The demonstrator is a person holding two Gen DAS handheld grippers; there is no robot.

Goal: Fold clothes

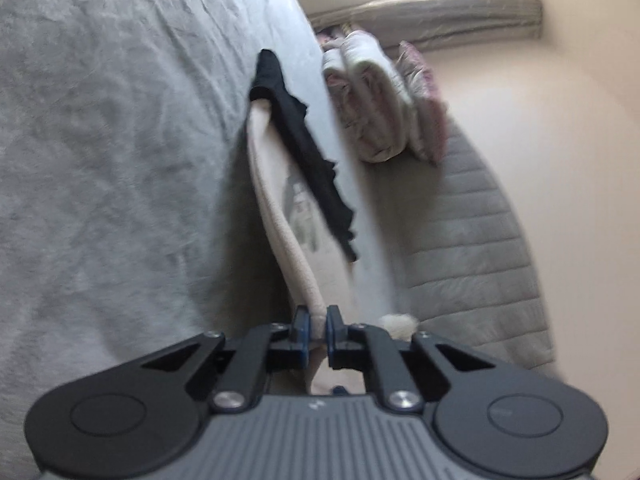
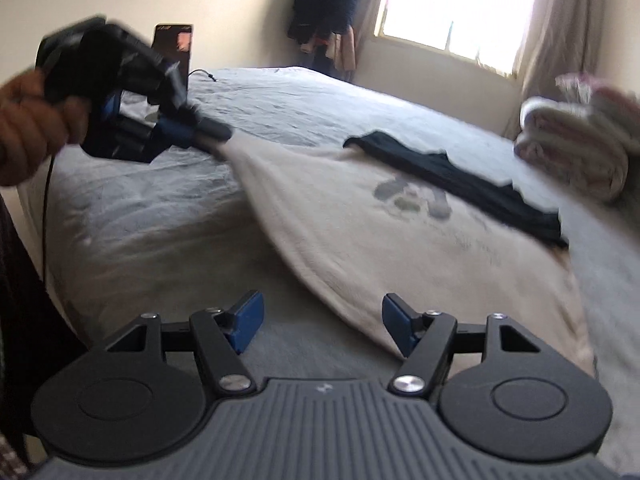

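Observation:
A cream garment point(image 2: 360, 232) with a grey print lies spread on the grey bed point(image 2: 168, 208). My left gripper point(image 1: 317, 326) is shut on the garment's edge point(image 1: 280, 216) and lifts that corner off the bed; the right wrist view shows this left gripper point(image 2: 208, 132) at the far left, held by a hand point(image 2: 28, 136). A black garment point(image 2: 460, 176) lies across the cream one's far side, also seen as the black garment point(image 1: 304, 148) in the left wrist view. My right gripper point(image 2: 322, 326) is open just above the cream garment's near edge, nothing between its fingers.
A stack of folded pale and pink laundry point(image 2: 576, 148) sits at the bed's right side, the same stack point(image 1: 384, 96) near the window wall. A phone point(image 2: 173, 52) stands upright at the bed's far left with a cable. Dark clothes point(image 2: 324, 4) hang in the corner by the window point(image 2: 456, 4).

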